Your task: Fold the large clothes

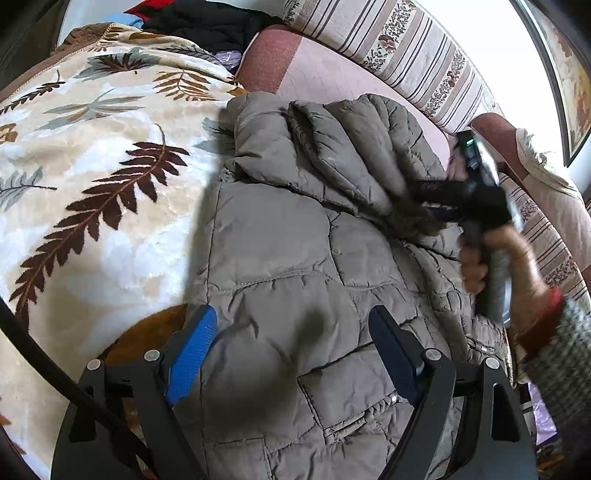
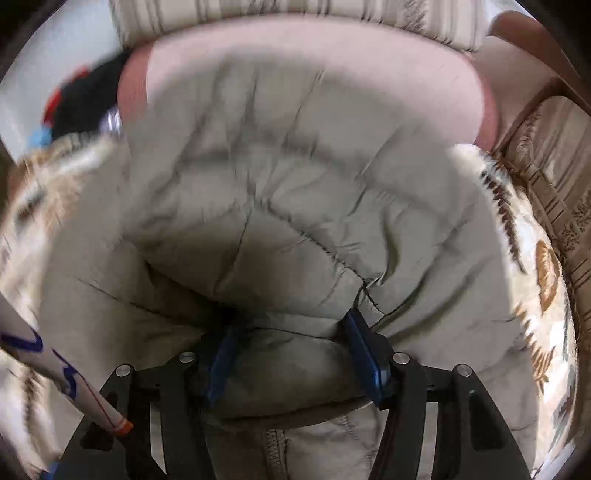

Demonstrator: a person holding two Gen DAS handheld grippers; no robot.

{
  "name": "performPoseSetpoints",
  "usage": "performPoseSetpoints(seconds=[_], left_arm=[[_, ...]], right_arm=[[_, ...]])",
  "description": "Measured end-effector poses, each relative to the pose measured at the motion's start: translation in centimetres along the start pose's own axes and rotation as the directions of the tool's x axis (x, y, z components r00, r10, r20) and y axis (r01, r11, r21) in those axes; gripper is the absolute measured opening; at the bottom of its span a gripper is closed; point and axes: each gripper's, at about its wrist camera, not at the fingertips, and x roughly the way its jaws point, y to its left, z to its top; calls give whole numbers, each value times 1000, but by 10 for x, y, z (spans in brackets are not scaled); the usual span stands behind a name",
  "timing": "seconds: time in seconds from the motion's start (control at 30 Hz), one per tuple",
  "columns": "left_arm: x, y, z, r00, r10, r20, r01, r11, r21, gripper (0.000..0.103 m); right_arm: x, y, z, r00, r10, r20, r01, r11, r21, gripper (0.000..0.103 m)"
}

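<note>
A grey-brown quilted puffer jacket lies on a leaf-patterned blanket. My left gripper hovers open over the jacket's lower part near a pocket, its blue-padded fingers wide apart and holding nothing. My right gripper shows in the left wrist view at the right, clamped on a folded-over part of the jacket. In the right wrist view the right gripper has jacket fabric bunched between its blue pads. That view is blurred.
A striped floral sofa back and a pink cushion lie behind the jacket. A dark pile of clothes sits at the back left. A white marked stick crosses the right wrist view's lower left.
</note>
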Motion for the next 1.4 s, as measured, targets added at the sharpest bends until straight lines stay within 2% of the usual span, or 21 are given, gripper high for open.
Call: performPoseSetpoints(seconds=[0.1, 0.17, 0.23, 0.33, 0.43, 0.47, 0.53, 0.7, 0.83, 0.9, 0.97, 1.1, 1.17, 1.23, 1.3, 1.4], left_arm=[[-1, 1, 1, 1000, -17, -6, 17, 1000, -10, 83], [-1, 1, 1, 1000, -19, -4, 19, 1000, -13, 83], [-1, 1, 1, 1000, -21, -5, 21, 1000, -18, 83], [0, 1, 0, 1000, -17, -6, 17, 1000, -15, 83], [-1, 0, 0, 1000, -13, -6, 13, 1000, -10, 83], [0, 0, 0, 1000, -11, -7, 11, 1000, -8, 83], [0, 0, 1, 1000, -8, -10, 8, 1000, -5, 83], [0, -1, 0, 1000, -2, -9, 2, 1000, -3, 83], [-4, -3, -5, 1000, 17, 13, -17, 1000, 7, 83], [-11, -6, -9, 999, 32, 34, -32, 999, 12, 83], [-21, -9, -14, 999, 16, 45, -16, 1000, -6, 83], [-48, -17, -25, 997, -14, 69, 17, 999, -43, 83], [-63, -21, -32, 998, 4, 70, -2, 999, -33, 83], [-73, -21, -38, 997, 53, 63, -52, 998, -24, 83], [-82, -11, -39, 993, 104, 51, -101, 993, -56, 83], [-88, 11, -39, 996, 84, 15, -80, 985, -153, 83]], right_arm=[[-16, 7, 5, 999, -31, 13, 31, 998, -46, 63], [-47, 8, 11, 992, -23, 125, 27, 999, -25, 62], [-63, 14, 16, 983, -8, 181, 14, 999, -33, 62], [-57, 40, 20, 987, 41, 155, -29, 996, -79, 62], [-21, 70, 14, 998, 39, 46, -32, 990, -138, 61], [-8, 76, 11, 1000, 14, 20, -11, 989, -148, 61], [-9, 79, 10, 999, -5, 40, 11, 988, -152, 61], [-64, 51, 4, 992, 81, 102, -69, 991, -114, 61], [-125, 0, -29, 982, 99, 163, -87, 993, -74, 66], [-151, -37, -52, 979, 80, 186, -75, 997, -37, 76], [-170, -81, -77, 982, 59, 180, -60, 998, -4, 84], [-176, -159, -123, 994, -10, 109, 4, 998, 55, 87], [-170, -199, -150, 998, -27, 58, 21, 994, 106, 87], [-164, -232, -175, 999, -20, 25, 16, 984, 175, 88], [-155, -263, -196, 1000, 6, 3, -6, 968, 250, 88], [-137, -292, -223, 998, 70, -6, -64, 938, 341, 88]])
